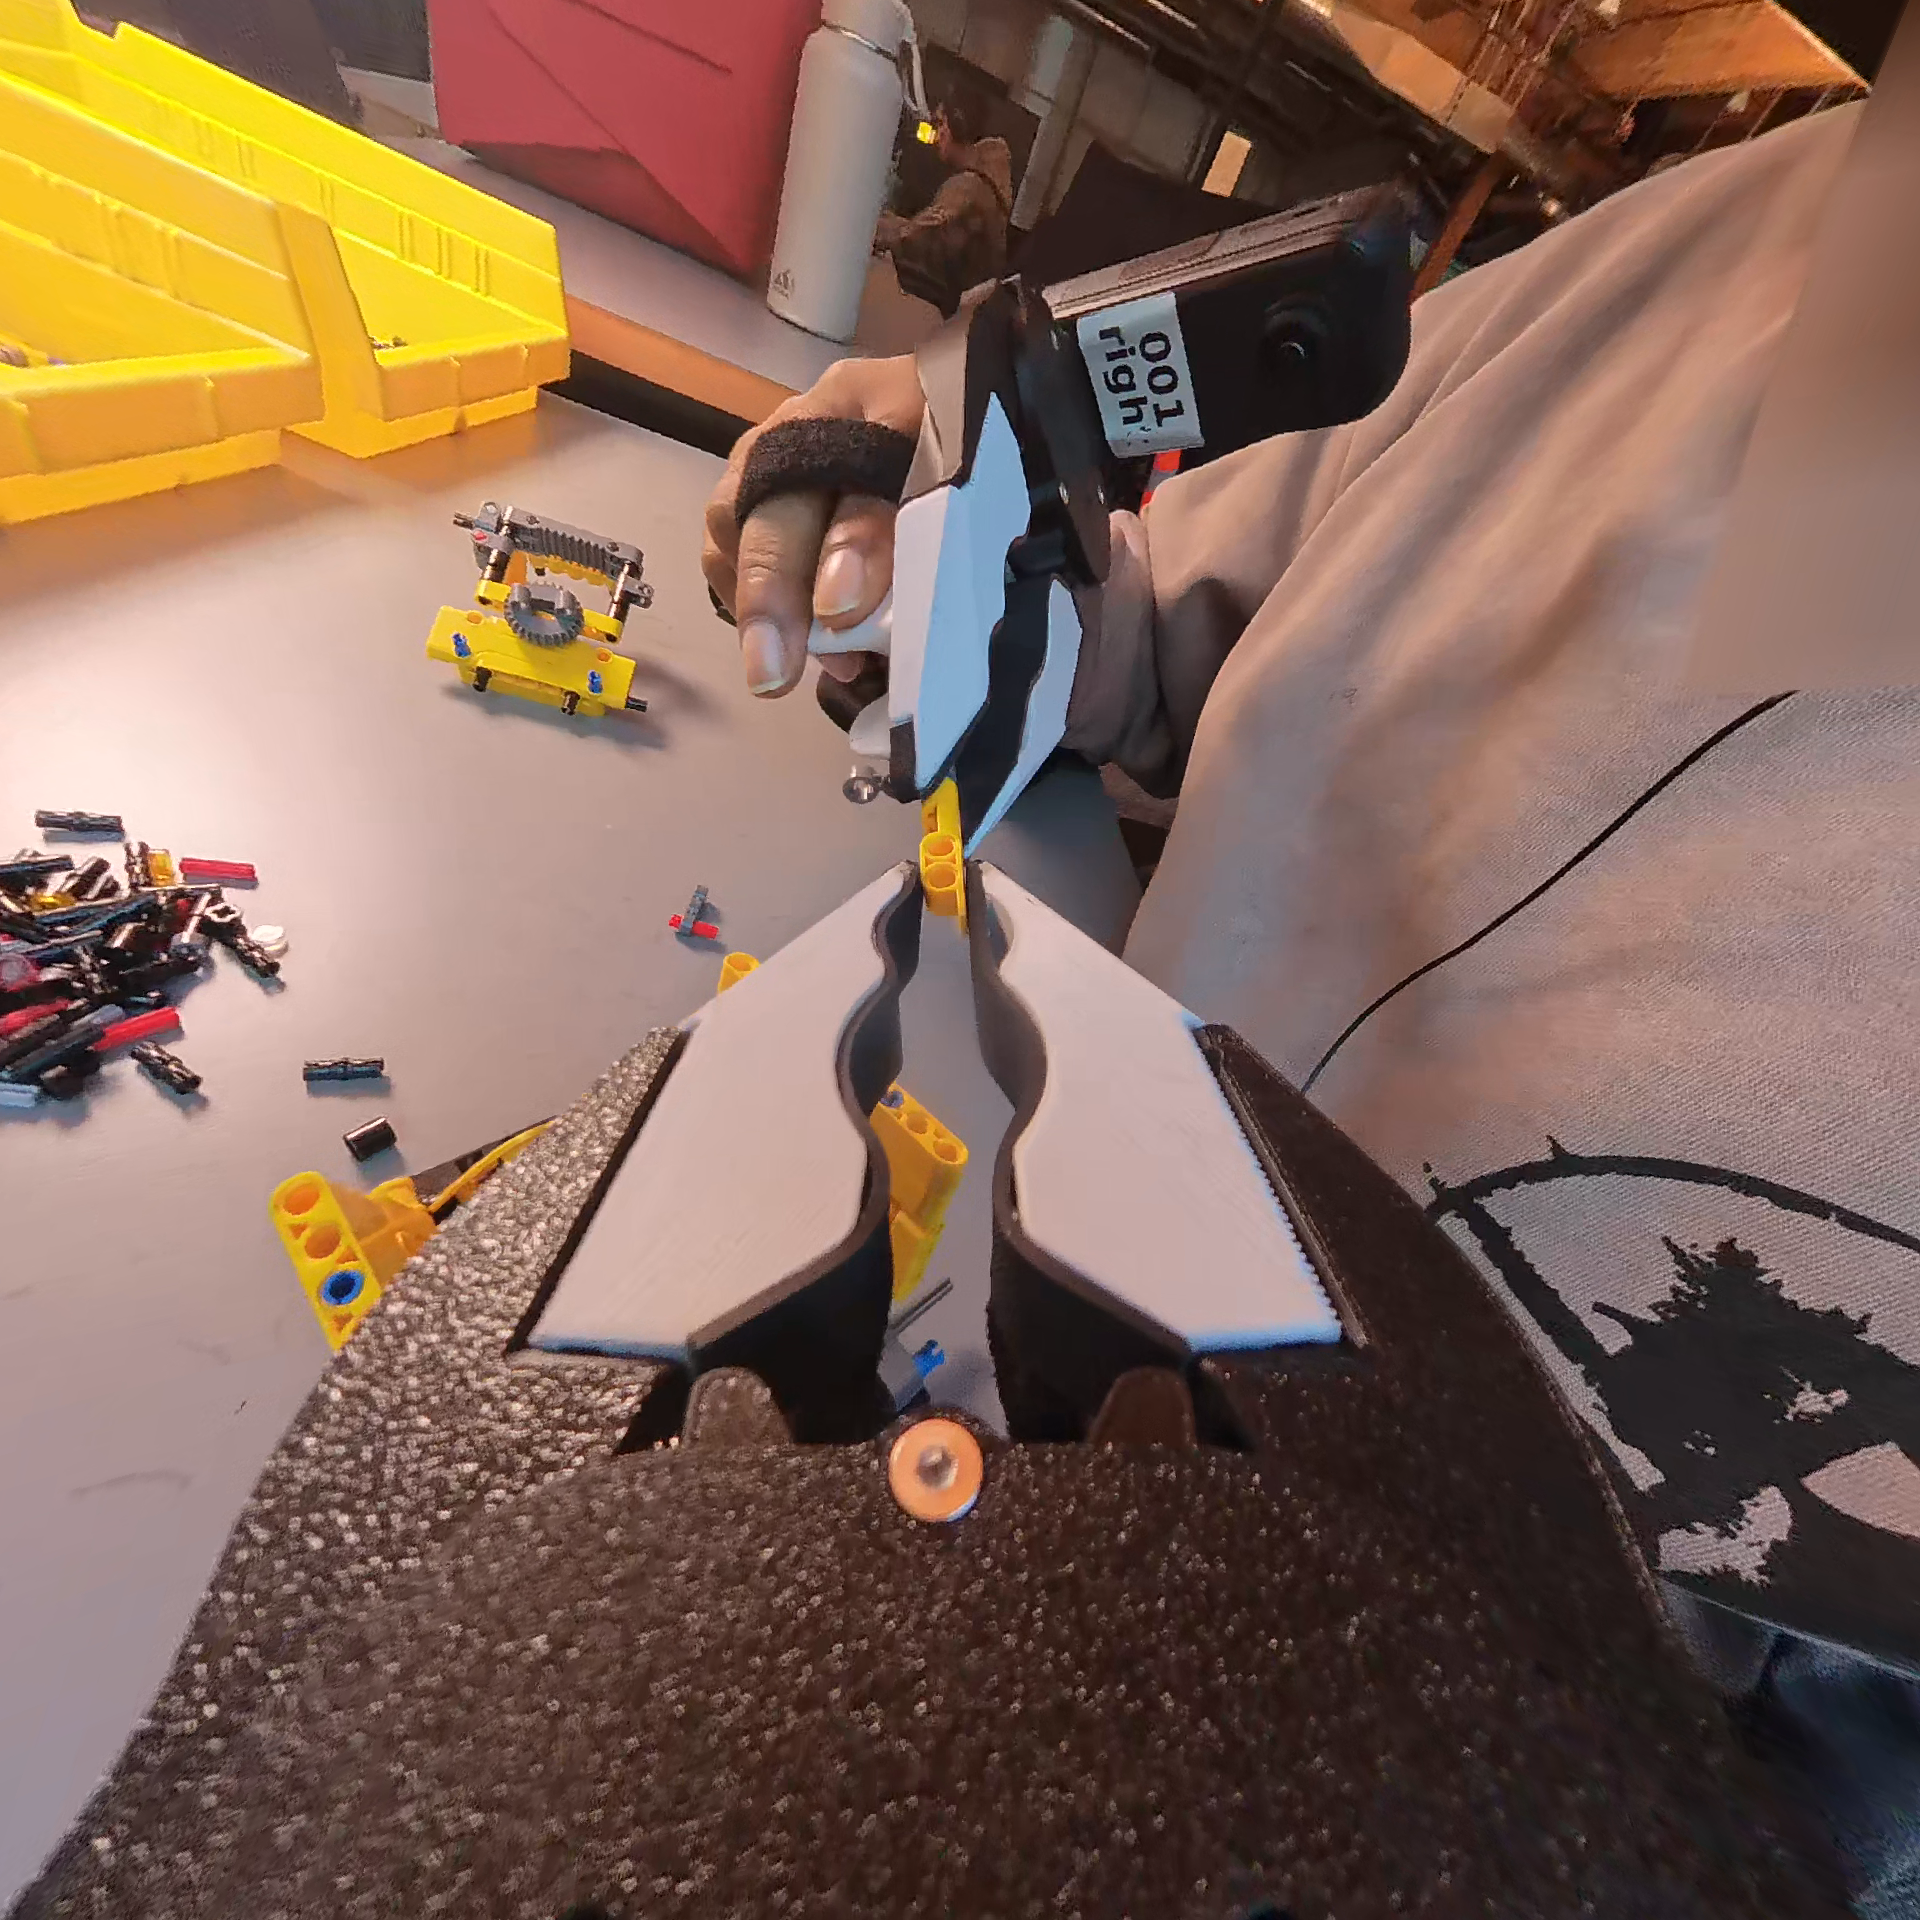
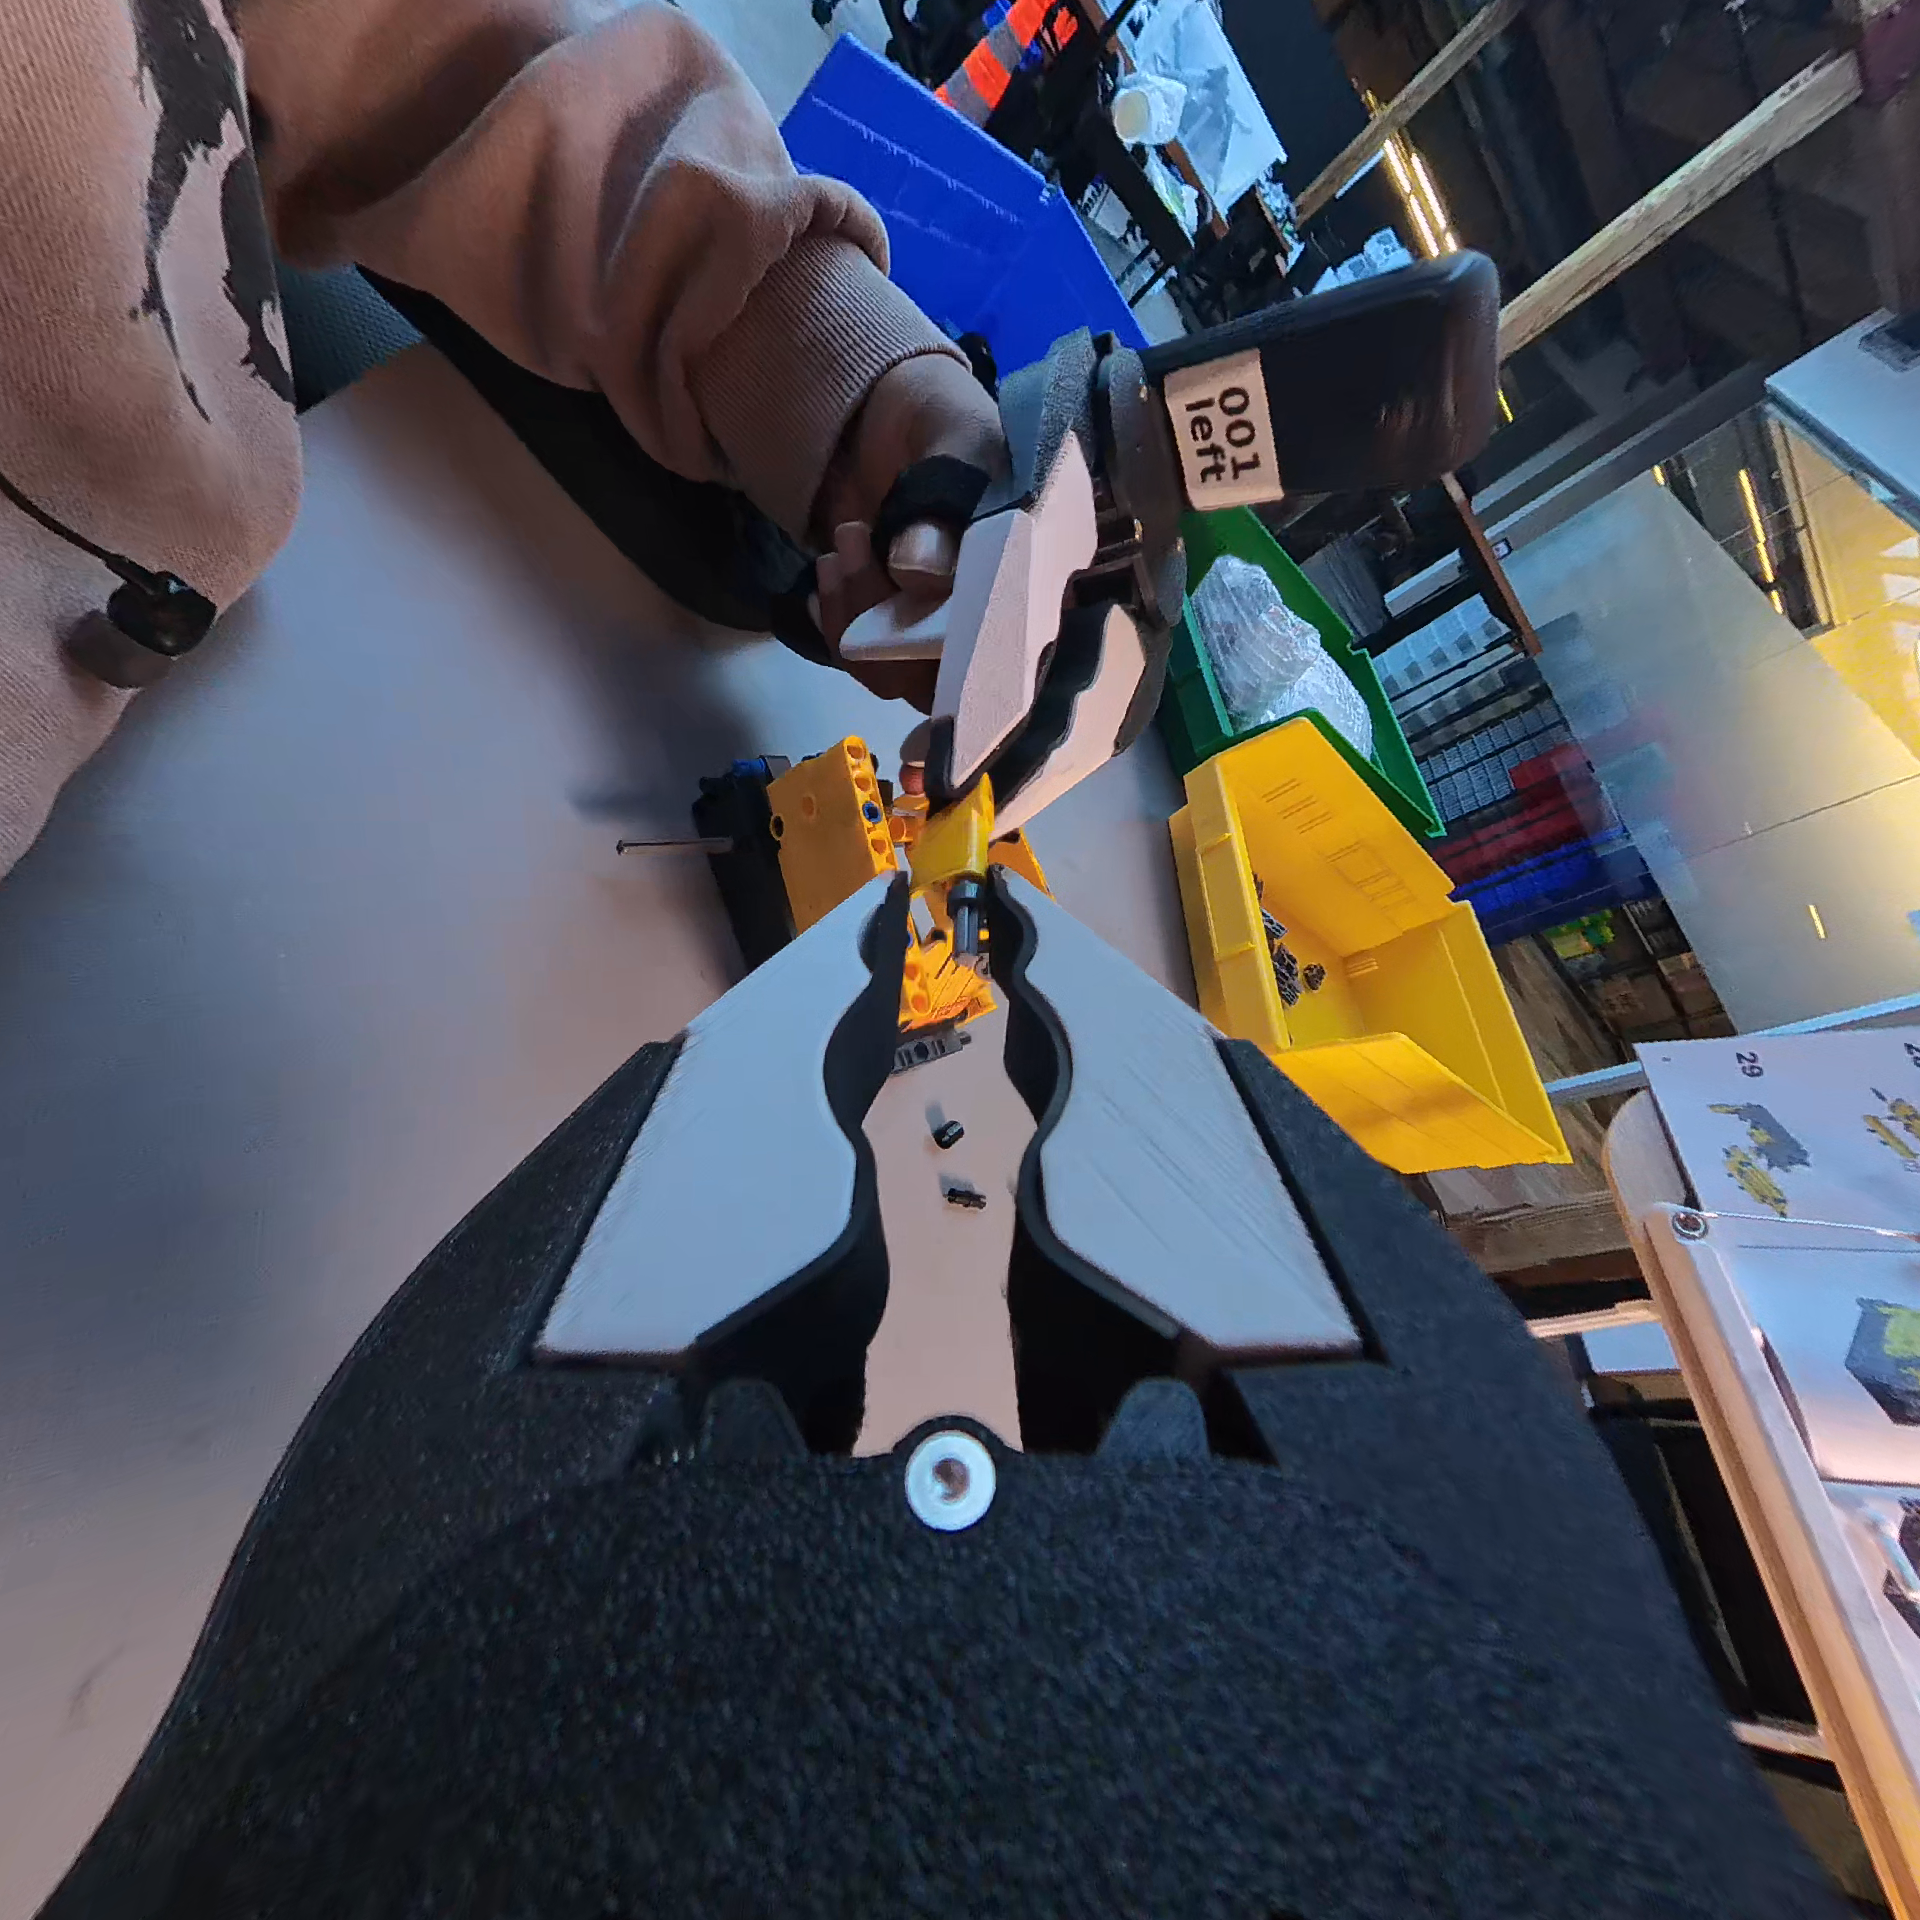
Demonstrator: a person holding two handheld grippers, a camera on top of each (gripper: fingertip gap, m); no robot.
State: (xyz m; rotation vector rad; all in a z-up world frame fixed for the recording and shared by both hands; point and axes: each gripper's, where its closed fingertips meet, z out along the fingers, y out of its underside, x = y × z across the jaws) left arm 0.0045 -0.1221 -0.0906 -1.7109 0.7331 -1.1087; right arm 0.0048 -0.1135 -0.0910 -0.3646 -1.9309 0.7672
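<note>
Yellow plastic beam [image 1: 943, 871], small and holed, is clamped at one end by the left gripper [image 1: 945, 896] and at the other by the right gripper [image 2: 948, 896], both held above the grey table [image 1: 436, 914]. Left wrist view alone: a pile of loose pins [image 1: 99, 951], a small geared assembly [image 1: 545, 615], yellow bins [image 1: 260, 270]. Right wrist view alone: a yellow-and-black model [image 2: 821, 842], an instruction sheet [image 2: 1808, 1153], a grey pin [image 2: 968, 906] in the beam's end

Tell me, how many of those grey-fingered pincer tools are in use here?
2. The left gripper and the right gripper meet tip to tip, both pinching the same small yellow piece. No others show, though more could lie out of view.
</note>
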